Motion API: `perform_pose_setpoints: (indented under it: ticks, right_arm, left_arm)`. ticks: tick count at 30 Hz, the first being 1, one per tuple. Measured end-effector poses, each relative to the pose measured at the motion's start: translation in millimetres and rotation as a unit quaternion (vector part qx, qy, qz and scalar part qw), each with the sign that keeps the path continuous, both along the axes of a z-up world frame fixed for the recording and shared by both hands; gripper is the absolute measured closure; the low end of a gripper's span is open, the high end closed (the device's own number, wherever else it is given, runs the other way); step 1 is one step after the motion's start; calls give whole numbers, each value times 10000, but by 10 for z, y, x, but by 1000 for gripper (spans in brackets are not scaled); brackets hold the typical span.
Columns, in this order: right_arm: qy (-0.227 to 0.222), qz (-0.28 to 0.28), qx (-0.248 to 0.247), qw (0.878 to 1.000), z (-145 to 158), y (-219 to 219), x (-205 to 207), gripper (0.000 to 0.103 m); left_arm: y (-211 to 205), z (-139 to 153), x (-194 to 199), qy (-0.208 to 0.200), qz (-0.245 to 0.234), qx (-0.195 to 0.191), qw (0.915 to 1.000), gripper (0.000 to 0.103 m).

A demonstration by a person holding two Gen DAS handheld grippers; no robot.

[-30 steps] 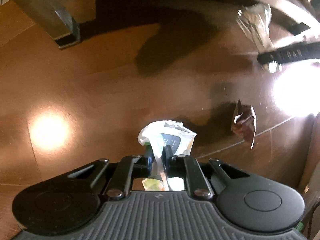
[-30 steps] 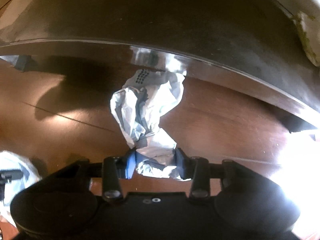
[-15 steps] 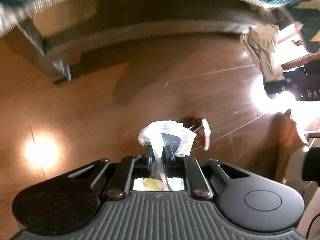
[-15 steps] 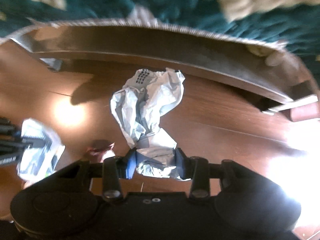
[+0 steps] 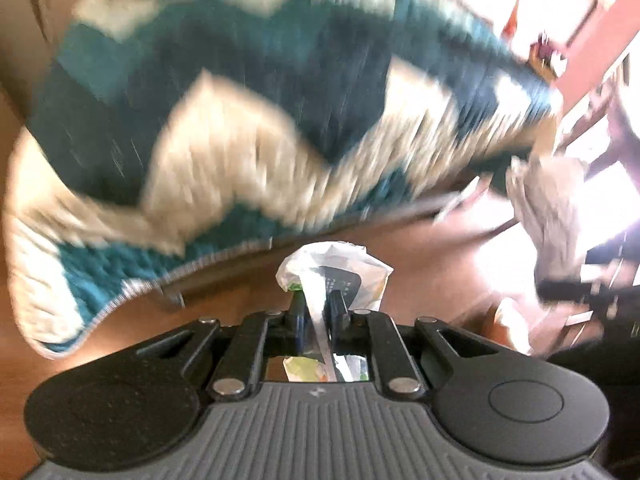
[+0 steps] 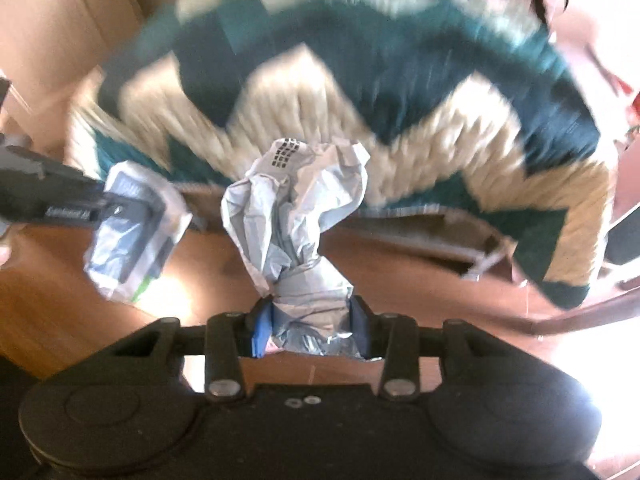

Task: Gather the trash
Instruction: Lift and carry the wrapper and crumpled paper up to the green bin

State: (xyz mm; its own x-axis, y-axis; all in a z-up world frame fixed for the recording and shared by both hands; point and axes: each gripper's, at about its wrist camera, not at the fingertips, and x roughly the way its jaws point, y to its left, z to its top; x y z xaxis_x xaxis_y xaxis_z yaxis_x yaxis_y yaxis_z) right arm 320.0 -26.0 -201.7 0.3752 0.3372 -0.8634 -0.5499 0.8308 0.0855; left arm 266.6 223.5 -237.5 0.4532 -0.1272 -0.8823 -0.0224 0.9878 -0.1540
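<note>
Right wrist view: right tongs [image 6: 310, 326] pinch crumpled grey wrapper [image 6: 296, 216]; left tongs [image 5: 316, 312] pinch white packet [image 5: 336, 276]. Both held above floor [image 6: 400, 252], near bed w/ teal blanket [image 6: 380, 64]. Step: carrying. Next needs a bin, none visible.

White printed wrapper [image 5: 334, 276] pinched upright, crumpled grey-white bag [image 6: 296, 216] clamped, standing up

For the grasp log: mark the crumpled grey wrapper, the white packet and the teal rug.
crumpled grey wrapper [image 6: 296, 216]: right wrist view, creased middle.
white packet [image 5: 340, 272]: left wrist view, printed face.
teal rug [image 6: 400, 64]: right wrist view, dark teal band.
</note>
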Motion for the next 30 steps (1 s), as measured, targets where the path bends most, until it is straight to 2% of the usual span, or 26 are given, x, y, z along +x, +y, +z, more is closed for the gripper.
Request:
perform_pose_setpoints:
  ticks: [7, 12, 17, 23, 26, 30]
  right_arm:
    - [-647, -124, 700, 9954, 942, -413, -374, 64]
    - [-1332, -309, 1075, 9848, 1655, -828, -577, 64]
    - [-1904, -593, 1174, 9729, 2286, -1338, -761, 64]
    - [-2771, -894, 1140, 9499, 3019, -1952, -1045, 64]
    - [-2965, -1144, 1211, 9404, 3312, -2266, -1112, 64]
    - [-3014, -1586, 1384, 9300, 3635, -2791, -1166, 64]
  left_arm:
    - [-402, 1146, -198, -657, 468, 449, 9957, 92]
    - [-787, 1826, -348, -1177, 605, 426, 9903, 92]
    - [-1341, 2453, -428, -1651, 561, 512, 9834, 92]
    - [-2071, 3133, -501, -2308, 138, 419, 9720, 92]
    - [-2456, 3455, -508, -2611, -147, 425, 9643, 92]
    - [-2983, 3843, -463, -2923, -575, 385, 9538, 92]
